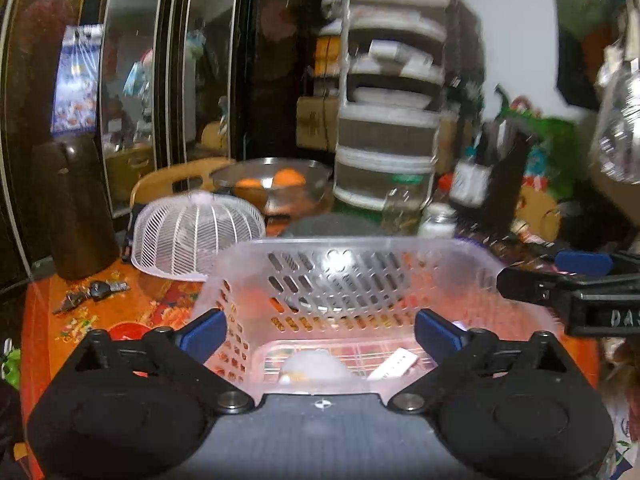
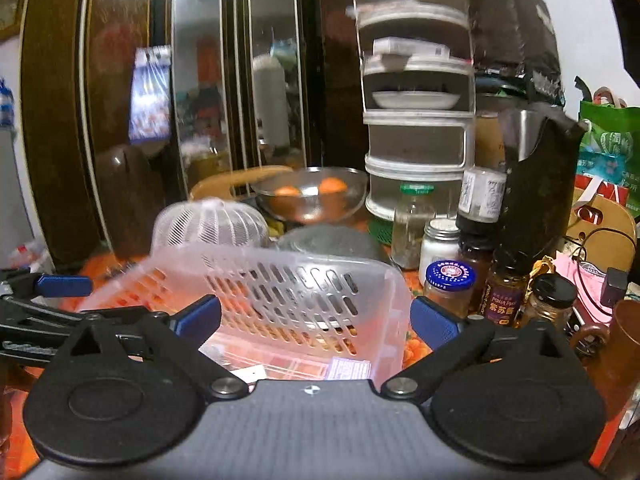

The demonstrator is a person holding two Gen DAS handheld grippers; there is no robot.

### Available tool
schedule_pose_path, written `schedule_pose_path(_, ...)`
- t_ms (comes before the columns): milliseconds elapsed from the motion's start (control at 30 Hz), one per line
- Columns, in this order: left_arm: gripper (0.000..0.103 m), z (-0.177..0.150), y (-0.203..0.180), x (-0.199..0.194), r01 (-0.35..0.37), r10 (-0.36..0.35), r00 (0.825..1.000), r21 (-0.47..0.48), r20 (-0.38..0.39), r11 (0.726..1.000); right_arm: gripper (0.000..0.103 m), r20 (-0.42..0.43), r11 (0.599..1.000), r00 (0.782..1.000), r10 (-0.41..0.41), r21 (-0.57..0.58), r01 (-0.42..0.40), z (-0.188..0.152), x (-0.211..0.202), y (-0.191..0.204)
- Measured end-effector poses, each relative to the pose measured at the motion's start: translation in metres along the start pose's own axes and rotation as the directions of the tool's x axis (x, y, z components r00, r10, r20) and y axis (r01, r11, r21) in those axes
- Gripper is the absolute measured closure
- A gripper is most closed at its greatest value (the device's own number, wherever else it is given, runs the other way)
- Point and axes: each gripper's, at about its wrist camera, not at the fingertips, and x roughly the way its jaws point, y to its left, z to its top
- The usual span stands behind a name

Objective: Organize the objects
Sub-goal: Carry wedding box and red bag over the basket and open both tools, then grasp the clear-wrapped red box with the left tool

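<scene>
Hovering over the clear perforated basket (image 1: pixel 360 304) on the crowded worktop (image 1: pixel 120 312), left gripper (image 1: pixel 320 330) and right gripper (image 2: pixel 316 320) both stand wide open and hold nothing. The basket already contains a white rounded item (image 1: pixel 316 364), a small white packet (image 1: pixel 394 364) and a labelled packet (image 2: pixel 348 369). Judged partly done: the blue-lidded jar (image 2: pixel 449 286), other sauce jars (image 2: pixel 505 292) and keys (image 1: pixel 96 292) remain loose outside it.
</scene>
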Motion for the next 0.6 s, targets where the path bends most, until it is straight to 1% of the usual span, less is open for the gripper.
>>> schedule_pose_path(100, 0.0, -0.017, 0.013, -0.036, 0.016, -0.014, 0.998, -0.016, 0.067, 1.0, 0.0, 0.054, 0.999, 0.998, 0.028, 0.044, -0.03, -0.015, -0.032, -0.004)
schedule_pose_path(167, 0.0, -0.034, 0.023, -0.053, 0.003, -0.002, 0.997, -0.018, 0.082, 1.0, 0.0, 0.079, 0.998, 0.996, 0.045, 0.048, -0.049, -0.034, -0.051, -0.007)
schedule_pose_path(233, 0.0, -0.054, 0.035, -0.058, -0.017, 0.019, 0.998, -0.029, 0.053, 0.999, 0.0, 0.064, 0.996, 0.997, 0.05, 0.072, -0.055, -0.061, -0.063, -0.009)
schedule_pose_path(300, 0.0, -0.075, 0.049, -0.052, -0.062, 0.062, 0.998, -0.049, 0.002, 0.997, 0.0, 0.013, 0.993, 0.998, 0.056, 0.103, -0.057, -0.089, -0.065, -0.011)
schedule_pose_path(333, 0.0, -0.084, 0.056, -0.047, -0.072, 0.071, 0.997, -0.066, -0.026, 0.995, 0.0, -0.014, 0.991, 0.999, 0.052, 0.12, -0.05, -0.104, -0.066, -0.011)
schedule_pose_path(400, 0.0, -0.099, 0.073, -0.035, -0.059, 0.05, 0.996, -0.115, -0.078, 0.992, 0.0, -0.038, 0.986, 0.998, 0.058, 0.157, -0.052, -0.132, -0.068, -0.011)
schedule_pose_path(467, 0.008, -0.108, 0.08, -0.023, -0.058, 0.043, 0.993, -0.133, -0.114, 0.989, 0.0, -0.051, 0.98, 0.997, 0.066, 0.19, -0.055, -0.151, -0.069, -0.011)
schedule_pose_path(533, 0.008, -0.113, 0.079, -0.014, -0.072, 0.057, 0.99, -0.113, -0.128, 0.991, 0.0, -0.054, 0.977, 0.996, 0.074, 0.206, -0.061, -0.163, -0.072, -0.011)
schedule_pose_path(600, 0.009, -0.116, 0.076, -0.006, -0.079, 0.067, 0.988, -0.08, -0.142, 0.994, 0.0, -0.053, 0.978, 0.996, 0.07, 0.199, -0.058, -0.167, -0.073, -0.009)
